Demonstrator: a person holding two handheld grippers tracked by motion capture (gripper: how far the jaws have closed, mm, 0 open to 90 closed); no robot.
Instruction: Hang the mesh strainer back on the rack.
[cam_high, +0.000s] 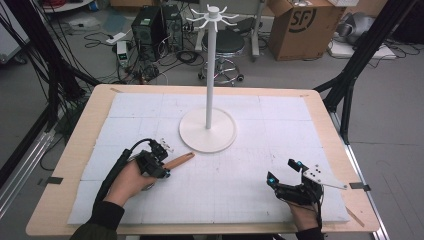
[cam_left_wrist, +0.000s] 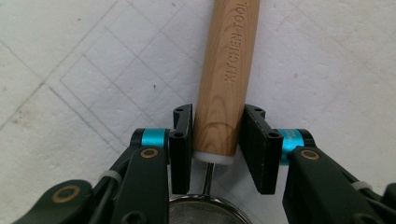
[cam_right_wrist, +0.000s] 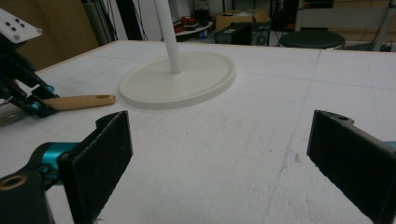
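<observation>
Nearest the person, the right gripper (cam_high: 284, 171) rests on the white mat (cam_high: 250, 175) with its jaws spread wide and empty. Farther left, the left gripper (cam_high: 161, 159) pinches the wooden handle (cam_left_wrist: 224, 79) of a strainer at its lower end, the handle pointing toward the white stand's base (cam_high: 207, 130) beyond it.

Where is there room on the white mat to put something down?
Free: the stretch between the stand's round base and the right hand-held gripper, and both far corners. Crowded: near the left hand-held gripper, around the wooden-handled strainer.
</observation>
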